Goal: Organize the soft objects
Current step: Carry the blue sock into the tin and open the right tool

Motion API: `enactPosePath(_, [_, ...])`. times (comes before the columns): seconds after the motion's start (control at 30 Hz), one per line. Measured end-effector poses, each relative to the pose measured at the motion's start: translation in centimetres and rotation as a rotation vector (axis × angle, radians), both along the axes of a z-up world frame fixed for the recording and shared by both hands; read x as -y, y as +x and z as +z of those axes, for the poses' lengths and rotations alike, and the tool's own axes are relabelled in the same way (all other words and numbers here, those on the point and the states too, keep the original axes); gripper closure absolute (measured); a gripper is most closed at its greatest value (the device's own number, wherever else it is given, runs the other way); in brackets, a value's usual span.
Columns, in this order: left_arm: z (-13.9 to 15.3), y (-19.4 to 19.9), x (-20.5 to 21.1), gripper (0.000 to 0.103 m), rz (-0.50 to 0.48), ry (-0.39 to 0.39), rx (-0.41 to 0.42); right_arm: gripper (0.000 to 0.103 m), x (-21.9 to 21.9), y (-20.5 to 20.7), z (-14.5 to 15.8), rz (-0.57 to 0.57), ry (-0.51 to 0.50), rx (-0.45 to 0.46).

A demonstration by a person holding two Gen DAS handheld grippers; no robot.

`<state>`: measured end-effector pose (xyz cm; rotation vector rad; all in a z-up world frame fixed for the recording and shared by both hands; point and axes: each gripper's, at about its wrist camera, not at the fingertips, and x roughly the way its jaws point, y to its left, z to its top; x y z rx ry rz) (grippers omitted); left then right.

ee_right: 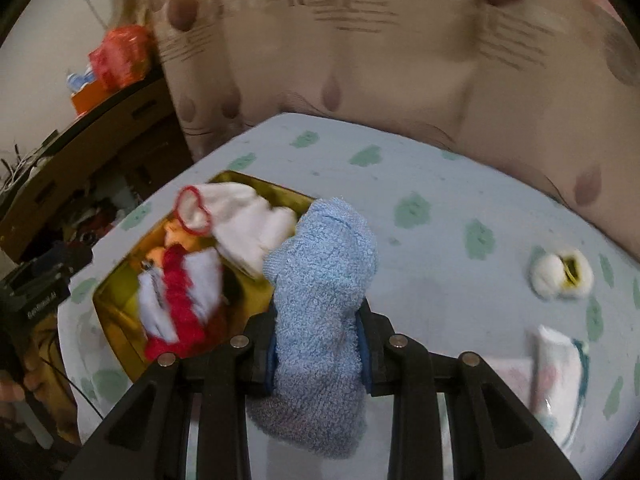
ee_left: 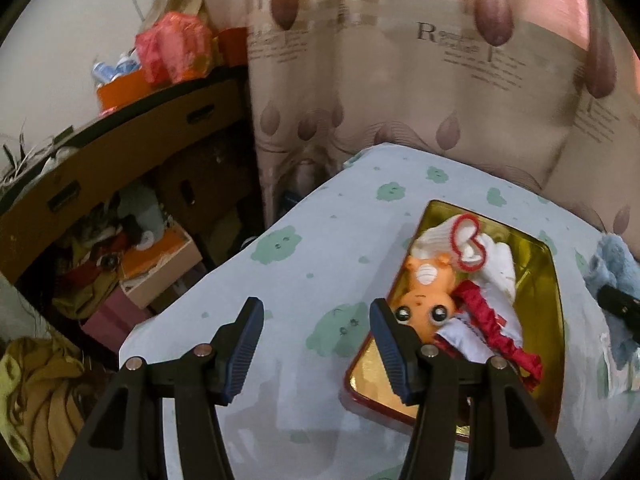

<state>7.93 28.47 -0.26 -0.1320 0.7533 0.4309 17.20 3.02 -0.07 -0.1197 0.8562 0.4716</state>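
A gold tin with a red rim (ee_left: 552, 280) (ee_right: 120, 312) lies on the table. It holds an orange soft toy (ee_left: 430, 296), a white sock with a red cuff (ee_left: 492, 256) (ee_right: 244, 224) and a red-and-white cloth (ee_left: 496, 316) (ee_right: 176, 296). My right gripper (ee_right: 318, 336) is shut on a blue towel (ee_right: 320, 288) and holds it just right of the tin. The towel also shows at the right edge of the left wrist view (ee_left: 616, 268). My left gripper (ee_left: 316, 316) is open and empty, left of the tin over the tablecloth.
The table wears a pale blue cloth with green blobs (ee_left: 304, 264) (ee_right: 440, 208). A small white and yellow soft item (ee_right: 560, 274) and a folded white packet (ee_right: 556, 364) lie at the right. A curtain (ee_left: 400, 80) hangs behind; cluttered cardboard shelves (ee_left: 120, 184) stand at the left.
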Motion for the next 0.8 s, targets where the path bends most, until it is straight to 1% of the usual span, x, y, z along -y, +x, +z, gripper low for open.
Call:
enactPosePath(0.17, [-0.1, 0.0, -1.2, 0.046, 0.049, -0.028, -0.001, 0.074, -3.6, 1.7, 0.0, 0.03, 0.041, -0.014])
enactPosePath(0.27, [-0.1, -0.1, -1.6, 0.046, 0.063, -0.039, -0.001, 0.074, -5.3, 2.5, -0.7, 0.039, 0.035, -0.012])
enactPosePath(0.5, [-0.3, 0.2, -1.9, 0.046, 0.074, -0.037, -0.007, 0.072, -7.6, 4.4, -2.2, 0.039, 0.003, -0.052])
enactPosePath(0.6, [-0.4, 0.2, -2.1, 0.046, 0.076, -0.051, -0.01, 0.069, -8.0, 4.9, -2.5, 0.031, 0.005, -0.058])
enactPosePath(0.63, [-0.4, 0.2, -2.2, 0.046, 0.078, -0.055, -0.009, 0.066, -8.1, 5.1, -2.7, 0.025, 0.005, -0.063])
enactPosePath(0.7, [-0.5, 0.2, -2.3, 0.046, 0.079, -0.055, -0.008, 0.058, -8.5, 5.4, -3.2, 0.022, -0.005, -0.079])
enactPosePath(0.73, [-0.5, 0.2, -2.3, 0.046, 0.079, -0.052, -0.009, 0.045, -8.6, 5.4, -3.4, 0.021, -0.014, -0.079])
enactPosePath(0.77, [-0.4, 0.2, -2.3, 0.046, 0.079, -0.047, -0.007, 0.036, -8.6, 5.3, -3.4, 0.017, -0.02, -0.071])
enactPosePath(0.8, [-0.4, 0.2, -2.2, 0.046, 0.077, -0.044, -0.007, 0.035, -8.6, 5.0, -3.3, 0.017, -0.024, -0.053])
